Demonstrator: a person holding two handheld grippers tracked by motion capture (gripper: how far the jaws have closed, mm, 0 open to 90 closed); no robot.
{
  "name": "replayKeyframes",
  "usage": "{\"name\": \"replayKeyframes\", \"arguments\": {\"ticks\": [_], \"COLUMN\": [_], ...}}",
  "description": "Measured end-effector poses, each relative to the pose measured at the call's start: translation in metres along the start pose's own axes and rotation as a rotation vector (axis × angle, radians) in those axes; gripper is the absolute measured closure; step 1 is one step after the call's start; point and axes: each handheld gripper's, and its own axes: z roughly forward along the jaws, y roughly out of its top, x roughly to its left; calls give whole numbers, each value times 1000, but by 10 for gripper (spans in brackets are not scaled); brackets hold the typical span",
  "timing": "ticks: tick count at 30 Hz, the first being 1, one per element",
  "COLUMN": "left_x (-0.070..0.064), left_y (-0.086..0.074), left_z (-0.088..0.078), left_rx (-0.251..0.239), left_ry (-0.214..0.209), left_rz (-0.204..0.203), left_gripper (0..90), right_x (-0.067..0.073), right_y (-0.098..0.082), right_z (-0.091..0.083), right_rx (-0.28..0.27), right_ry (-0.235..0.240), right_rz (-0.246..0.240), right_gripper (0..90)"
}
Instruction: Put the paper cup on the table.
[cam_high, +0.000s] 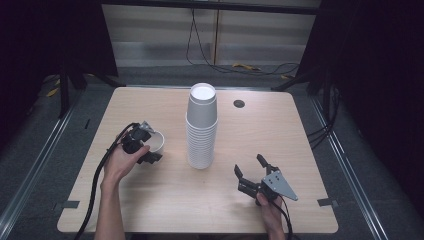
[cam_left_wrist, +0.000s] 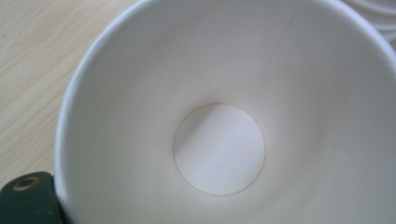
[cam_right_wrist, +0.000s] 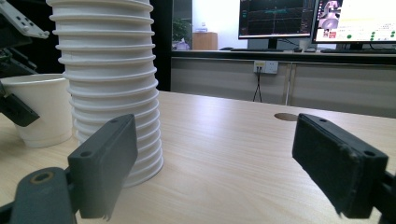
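Note:
A tall stack of white paper cups (cam_high: 202, 130) stands mouth-down at the middle of the table; in the right gripper view the stack (cam_right_wrist: 109, 79) rises just past the left jaw. A single white paper cup (cam_high: 160, 141) stands upright to the stack's left, with my left gripper (cam_high: 150, 144) shut on it from above. The left gripper view looks straight down into that cup (cam_left_wrist: 219, 149), with one black fingertip (cam_left_wrist: 28, 200) outside its wall. My right gripper (cam_high: 248, 165) lies near the front right, open, with nothing between its pads (cam_right_wrist: 107, 163), pointing toward the stack.
The light wooden table (cam_high: 280, 130) has a round cable hole (cam_high: 239, 103) at the back right. Cables lie on the floor beyond the far edge. In the right gripper view, monitors (cam_right_wrist: 280, 18) stand on a counter far behind.

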Motion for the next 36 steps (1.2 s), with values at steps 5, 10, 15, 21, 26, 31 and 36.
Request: {"name": "replayKeyframes", "arguments": {"ticks": [5,10,15,21,26,31,36], "left_x": [-4,-3,-9,-15,-18,-28,-41], "left_y": [-14,-25,-43,-56,-65,-74,-81], "left_z": [-1,1,8,7,6,1,-6], "left_rx": [-97,-147,-196,-231,-299,-352,-406], "left_ry": [29,11,-2,28,47,73,92], "left_rz": [-40,-71,-110,-144,-192,-210,-211], "left_gripper": [142,155,158,159,159,160,160], "right_x": [0,0,0,0,0,0,0], "right_y": [0,0,0,0,0,0,0], "right_z": [0,0,0,0,0,0,0], "right_rx": [0,0,0,0,-2,-1,0], "right_ry": [0,1,0,1,1,1,1], "right_rz": [-3,-2,-3,-3,-2,-4,-3], "right_gripper": [141,141,140,141,141,142,142]}}
